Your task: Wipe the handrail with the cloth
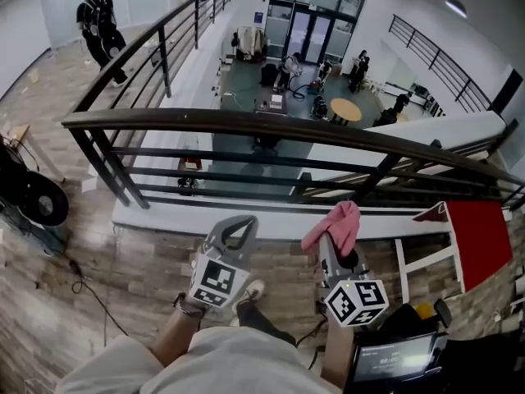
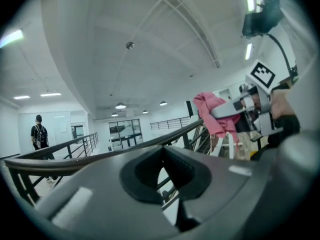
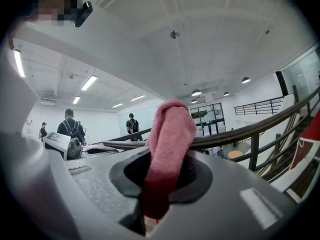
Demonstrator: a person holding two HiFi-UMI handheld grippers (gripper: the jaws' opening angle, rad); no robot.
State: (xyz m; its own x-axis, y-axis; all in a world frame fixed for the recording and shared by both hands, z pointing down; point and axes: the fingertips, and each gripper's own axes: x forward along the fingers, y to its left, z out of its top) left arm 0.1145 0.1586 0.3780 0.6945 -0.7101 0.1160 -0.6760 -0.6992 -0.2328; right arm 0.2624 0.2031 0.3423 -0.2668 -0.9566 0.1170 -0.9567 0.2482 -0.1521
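Right gripper (image 1: 335, 245): jaws clamped on the pink cloth (image 1: 336, 220). The pinch sits low on the cloth, so a thick folded wad stands proud of the tips. We read that as deliberate: the wad is the wiping face and the hard jaws stay off the rail. In the right gripper view the cloth runs straight up through the jaw gap, bunched rather than spread flat.

Left gripper (image 1: 232, 235): jaws pressed together with nothing between them. It sits just beside the right one, idle. We take it as parked, since a fixed rail needs no steadying and one hand can do the wipe.

We hold both tools low and close to our body, on our side of the railing, with the tips pointing toward it.

Handrail (image 1: 271, 125): a dark rounded top bar curving across in front of us, with horizontal bars under it and an open atrium beyond. The cloth is below and short of the bar, well apart from it and not in contact.

Our judgement: wiping has not begun and we're at the approach. The next move calls for raising the right gripper, laying the wad on top of the bar and dragging it along. Risks: a narrow wad may roll off the rounded crown, and a weak pinch could drop the cloth over the edge.
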